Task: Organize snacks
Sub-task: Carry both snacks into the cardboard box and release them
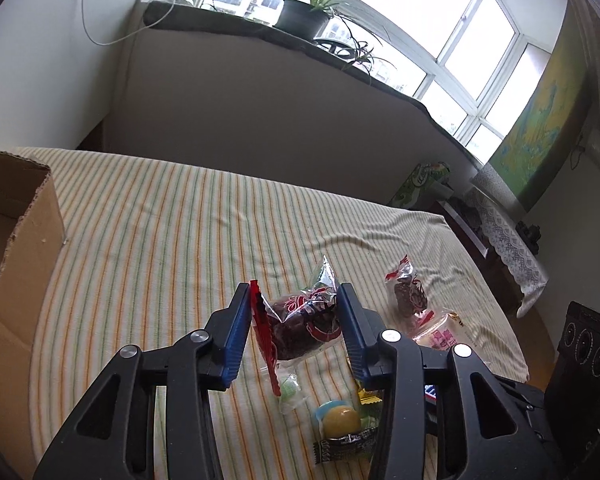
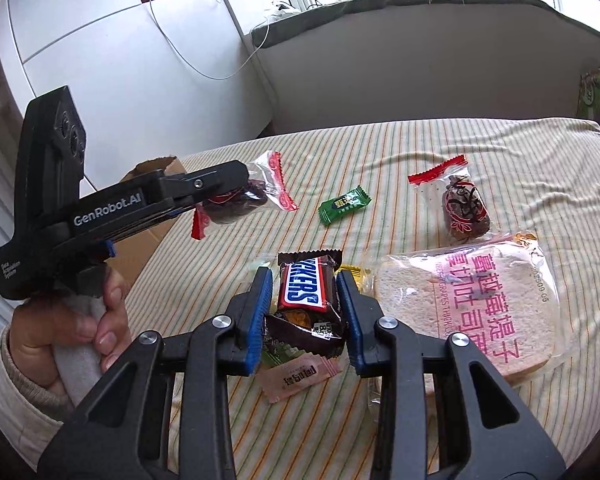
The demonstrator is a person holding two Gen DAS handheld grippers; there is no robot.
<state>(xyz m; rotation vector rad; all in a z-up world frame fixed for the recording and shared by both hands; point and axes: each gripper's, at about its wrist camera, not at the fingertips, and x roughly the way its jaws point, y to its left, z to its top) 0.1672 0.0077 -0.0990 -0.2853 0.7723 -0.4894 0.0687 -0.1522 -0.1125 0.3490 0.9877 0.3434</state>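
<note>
My left gripper (image 1: pixel 294 312) is shut on a dark date cake in a clear wrapper with red ends (image 1: pixel 300 328), lifted off the striped cloth. The right wrist view shows that same gripper (image 2: pixel 236 196) from the side, still holding the date cake (image 2: pixel 240 200). My right gripper (image 2: pixel 302 300) is shut on a brown Snickers bar (image 2: pixel 306 292), raised over other sweets. A second date cake (image 2: pixel 464 208) (image 1: pixel 408 296), a green candy (image 2: pixel 342 204), a pink sachet (image 2: pixel 296 376) and a bagged bread slice (image 2: pixel 472 304) (image 1: pixel 444 334) lie on the cloth.
An open cardboard box (image 1: pixel 16 260) stands at the left edge of the bed; its corner (image 2: pixel 156 168) shows behind the left gripper. A yellow jelly cup (image 1: pixel 340 420) and small wrapped sweets lie under my left gripper. A person's hand (image 2: pixel 80 328) grips the left handle.
</note>
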